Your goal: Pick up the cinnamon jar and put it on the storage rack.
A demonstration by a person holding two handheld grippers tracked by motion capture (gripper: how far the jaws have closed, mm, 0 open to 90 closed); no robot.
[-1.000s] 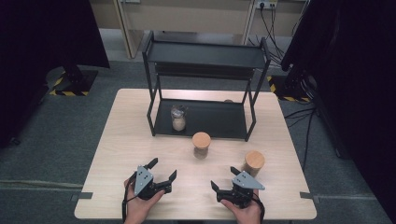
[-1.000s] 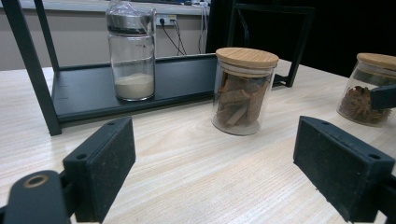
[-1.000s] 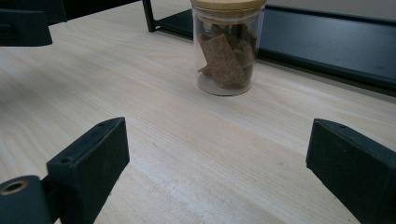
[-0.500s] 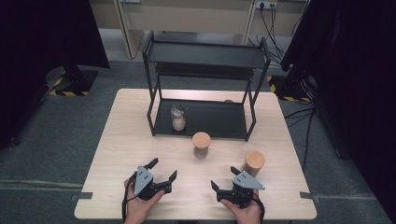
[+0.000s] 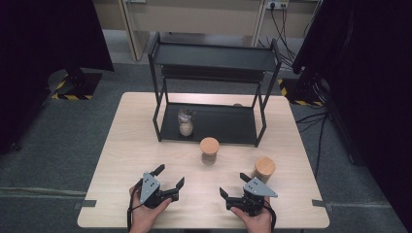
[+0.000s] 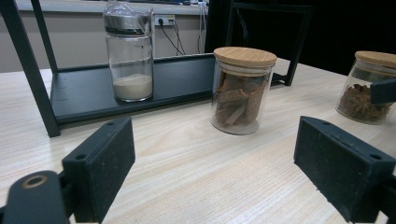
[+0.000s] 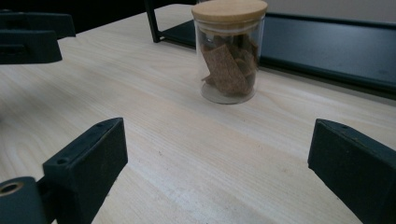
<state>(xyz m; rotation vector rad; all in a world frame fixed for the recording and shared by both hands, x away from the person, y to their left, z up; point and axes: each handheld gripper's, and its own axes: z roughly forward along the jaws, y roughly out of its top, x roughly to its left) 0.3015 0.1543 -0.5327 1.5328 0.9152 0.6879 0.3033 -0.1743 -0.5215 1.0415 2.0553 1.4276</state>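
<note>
Both grippers rest near the front edge of the wooden table [image 5: 126, 145], each held in a hand. My left gripper [image 5: 170, 175] [image 6: 212, 163] is open and empty. It faces a glass jar of brown sticks [image 5: 209, 150] [image 6: 243, 88] with a wooden lid. My right gripper [image 5: 232, 184] [image 7: 217, 163] is open, and its jaws have just been opening further with nothing between them. That same jar [image 7: 229, 51] stands ahead of it. A second wooden-lidded jar [image 5: 265, 168] [image 6: 369, 86] stands just beyond the right gripper.
A black two-shelf rack [image 5: 214, 58] stands at the back of the table. On its lower shelf is a glass bottle of white powder [image 5: 185, 121] [image 6: 129, 56]. Bare table lies between the grippers and the jars. Cables run across the floor at the right.
</note>
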